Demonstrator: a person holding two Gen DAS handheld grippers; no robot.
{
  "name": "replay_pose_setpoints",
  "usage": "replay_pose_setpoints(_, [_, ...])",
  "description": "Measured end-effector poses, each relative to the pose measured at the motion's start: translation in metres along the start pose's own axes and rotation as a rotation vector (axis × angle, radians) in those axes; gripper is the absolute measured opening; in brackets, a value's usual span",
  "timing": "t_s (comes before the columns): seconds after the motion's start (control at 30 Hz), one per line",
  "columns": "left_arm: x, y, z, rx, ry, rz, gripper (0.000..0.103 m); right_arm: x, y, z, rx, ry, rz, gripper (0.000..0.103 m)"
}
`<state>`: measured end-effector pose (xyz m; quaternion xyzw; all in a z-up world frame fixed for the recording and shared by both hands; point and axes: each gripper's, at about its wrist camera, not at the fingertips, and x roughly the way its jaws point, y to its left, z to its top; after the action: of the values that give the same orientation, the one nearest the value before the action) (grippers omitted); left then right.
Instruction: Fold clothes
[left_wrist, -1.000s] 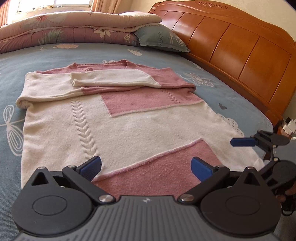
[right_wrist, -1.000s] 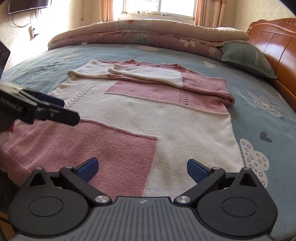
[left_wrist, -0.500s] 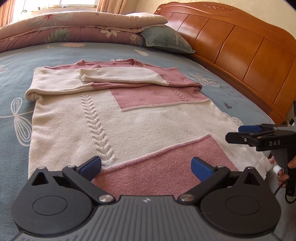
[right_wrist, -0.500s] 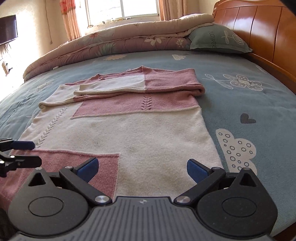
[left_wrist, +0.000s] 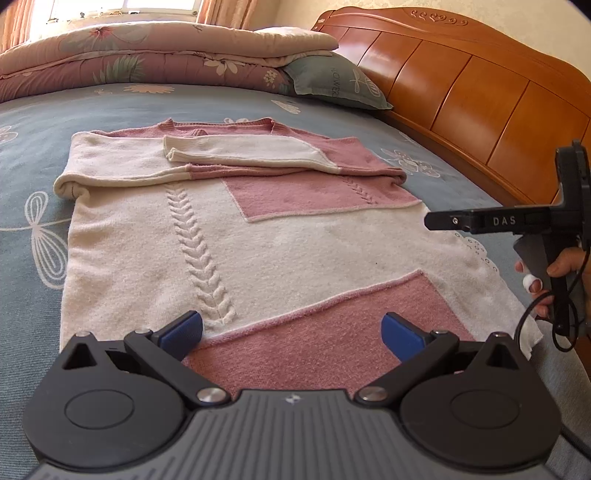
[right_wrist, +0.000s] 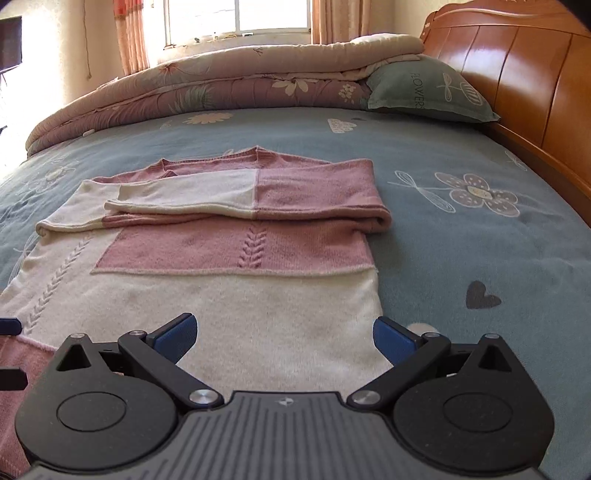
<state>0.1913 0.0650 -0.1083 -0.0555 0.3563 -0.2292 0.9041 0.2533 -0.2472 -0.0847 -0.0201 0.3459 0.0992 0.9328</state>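
With both sleeves laid across its chest, the sweater (left_wrist: 258, 236) lies flat on the bed (right_wrist: 461, 236), hem at the near edge, where the gaping, empty left claw (left_wrist: 291, 328) and right claw (right_wrist: 282, 330) risk pinching one knit layer, skewing the fold.

One sweater, one pillow, one quilt, two grippers on one bed.

One sweater (left_wrist: 236, 236) at centre, with two pink patches and two cable braids; one pillow (left_wrist: 332, 83) at 1 o'clock; one folded quilt (left_wrist: 147, 55) at 11 o'clock; one headboard (left_wrist: 480, 88) at 2 o'clock; left gripper (left_wrist: 291, 330) at 6 o'clock, right gripper (right_wrist: 284, 334) likewise in its own view.
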Motion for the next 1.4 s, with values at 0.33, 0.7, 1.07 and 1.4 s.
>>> replay_pose_setpoints(0.33, [0.002,0.003,0.002,-0.011,0.001,-0.005,0.102,0.088,-0.002,0.045,-0.069,0.021,0.089,0.103])
replay_pose_setpoints(0.7, [0.003,0.003,0.004,-0.024,0.006,-0.003,0.102,0.095,-0.019,0.046,-0.064,0.069,0.012,0.103])
replay_pose_setpoints(1.07, [0.0,0.003,0.002,-0.018,-0.002,0.008,0.102,0.037,0.031,0.019,-0.156,0.145,0.101,0.103])
replay_pose_setpoints(1.4, [-0.002,0.002,-0.001,-0.017,-0.01,0.01,0.102,-0.02,0.029,-0.034,-0.091,0.232,0.058,0.103])
